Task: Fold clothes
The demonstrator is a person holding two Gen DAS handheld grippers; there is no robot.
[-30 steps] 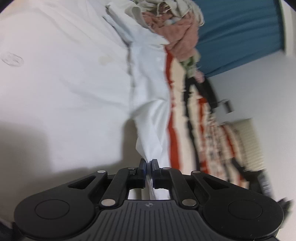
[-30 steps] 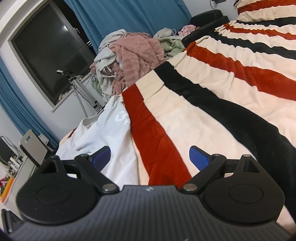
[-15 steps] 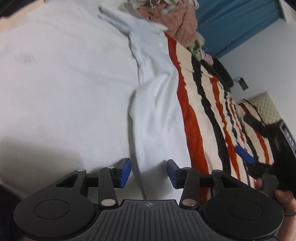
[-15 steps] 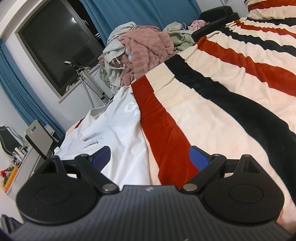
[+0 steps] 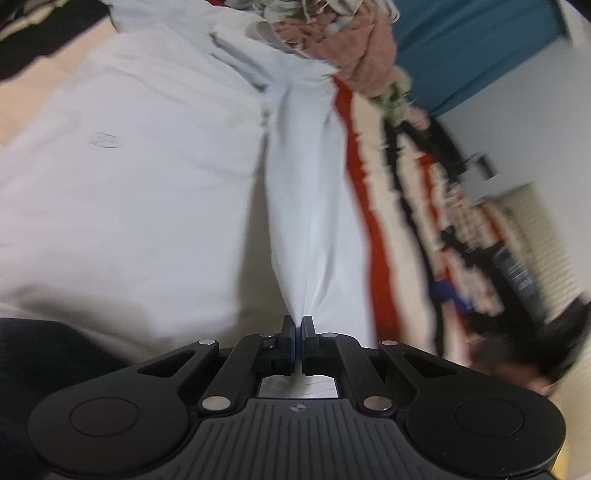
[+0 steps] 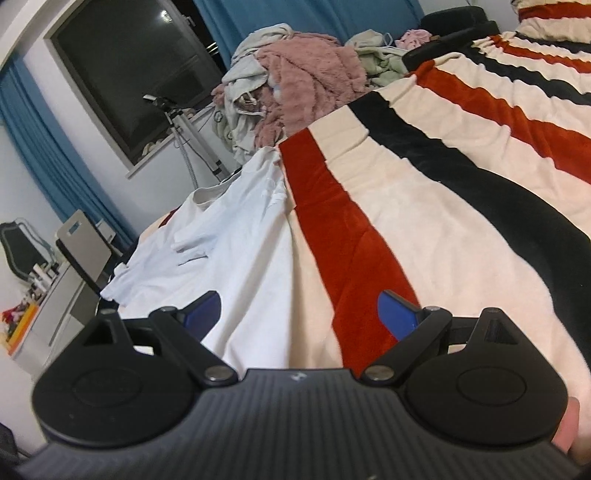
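- The blanket (image 6: pixel 424 206), striped cream, red and black, covers the bed and fills most of the right wrist view; its red stripe runs just beside the shirt's edge, as it did a second ago.
- The shirt (image 5: pixel 147 192), white, lies spread on the blanket at its left side in the right wrist view (image 6: pixel 236 236). In the left wrist view one edge of it is pulled up into a taut ridge that narrows toward the camera. Half a second ago that edge lay flat and slack between spread fingers; a second ago it was gathered into a similar ridge.
- The pile (image 6: pixel 295 85) of pink, grey and green laundry sits at the far end of the bed beyond the shirt's collar, unchanged from the earlier frames.
- The curtain (image 6: pixel 314 14), blue, hangs behind the pile, beside a dark window (image 6: pixel 129 70).
- The right gripper (image 6: pixel 299 308) hovers low over the shirt's hem and the red stripe with its blue pads wide apart and nothing between them, just as in both earlier frames; the shirt now reaches further under it.
- The left gripper (image 5: pixel 297 332) has its pads pressed together on the peak of the shirt's ridge, pinching the cloth. Half a second ago they stood apart over the fabric.
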